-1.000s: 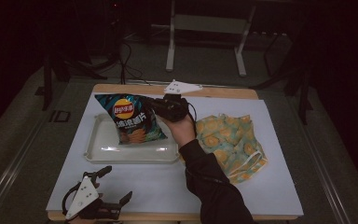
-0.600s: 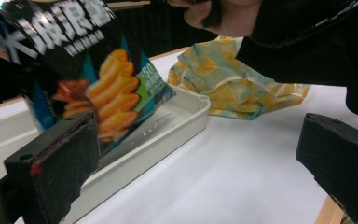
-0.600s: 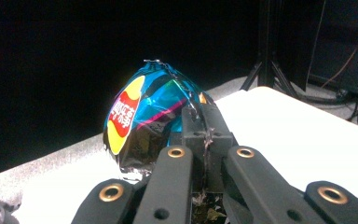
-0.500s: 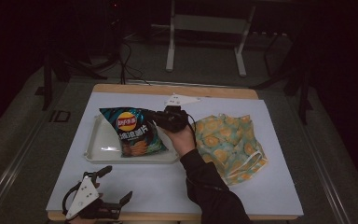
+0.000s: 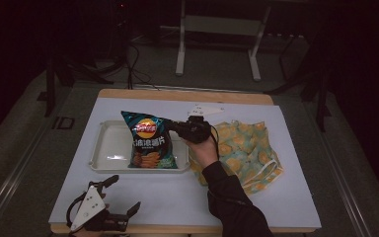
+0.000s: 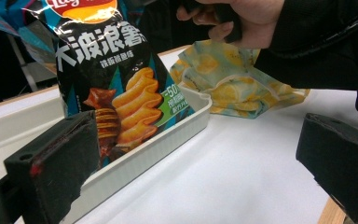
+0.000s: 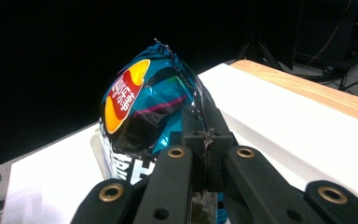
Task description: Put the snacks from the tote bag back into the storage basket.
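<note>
Right gripper (image 5: 173, 126): was seen in the high view over the right part of the tray, carried by the right hand (image 5: 201, 148); its jaws were clamped on the crimped edge of the crisp bag, as was shown close up in the right gripper view, where the seam was pinched between the two black pads.

Crisp bag (image 5: 148, 140): was held upright, slightly tilted, with its lower end inside the tray; its top right edge was gripped; in the left gripper view (image 6: 116, 93) the printed front was turned toward the camera; whether the bottom rested on the tray floor could not be told.

Tray (image 5: 103, 148): white, shallow, rectangular; was set on the left half of the white table cover (image 5: 256, 197).

Left gripper (image 5: 123, 210): was lying at the near left edge of the table, well apart from the tray; its jaws were spread wide with nothing between them, as was shown in the left gripper view.

Patterned cloth (image 5: 246, 148): yellow and teal; was spread flat just right of the tray, partly under the right hand and sleeve.
</note>
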The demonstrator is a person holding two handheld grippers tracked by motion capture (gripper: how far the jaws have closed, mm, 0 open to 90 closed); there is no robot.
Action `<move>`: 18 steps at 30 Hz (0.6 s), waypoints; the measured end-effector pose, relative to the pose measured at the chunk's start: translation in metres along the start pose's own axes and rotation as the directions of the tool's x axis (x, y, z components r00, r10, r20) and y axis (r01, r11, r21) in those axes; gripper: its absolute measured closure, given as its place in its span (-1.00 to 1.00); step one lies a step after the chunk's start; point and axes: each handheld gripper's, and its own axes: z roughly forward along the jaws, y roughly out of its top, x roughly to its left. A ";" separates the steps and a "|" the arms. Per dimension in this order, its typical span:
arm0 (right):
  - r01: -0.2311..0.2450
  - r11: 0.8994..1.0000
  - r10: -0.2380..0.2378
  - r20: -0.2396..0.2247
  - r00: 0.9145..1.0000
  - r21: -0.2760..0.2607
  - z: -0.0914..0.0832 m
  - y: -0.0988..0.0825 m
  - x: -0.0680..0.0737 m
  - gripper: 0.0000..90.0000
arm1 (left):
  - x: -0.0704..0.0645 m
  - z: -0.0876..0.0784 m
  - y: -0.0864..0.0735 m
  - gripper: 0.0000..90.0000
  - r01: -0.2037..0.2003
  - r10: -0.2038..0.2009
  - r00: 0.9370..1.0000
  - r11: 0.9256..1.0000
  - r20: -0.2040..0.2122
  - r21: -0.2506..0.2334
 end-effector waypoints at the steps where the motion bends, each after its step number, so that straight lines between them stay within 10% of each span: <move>1: -0.008 1.000 0.008 0.002 1.000 0.006 -0.001 -0.002 -0.003 1.00 | 0.000 0.000 0.000 -1.00 -0.001 0.001 1.000 1.000 0.001 0.001; 18: -0.068 0.995 0.063 0.061 0.996 0.078 0.018 -0.008 -0.030 1.00 | 0.001 0.000 0.000 -1.00 0.009 -0.009 1.000 1.000 0.007 0.001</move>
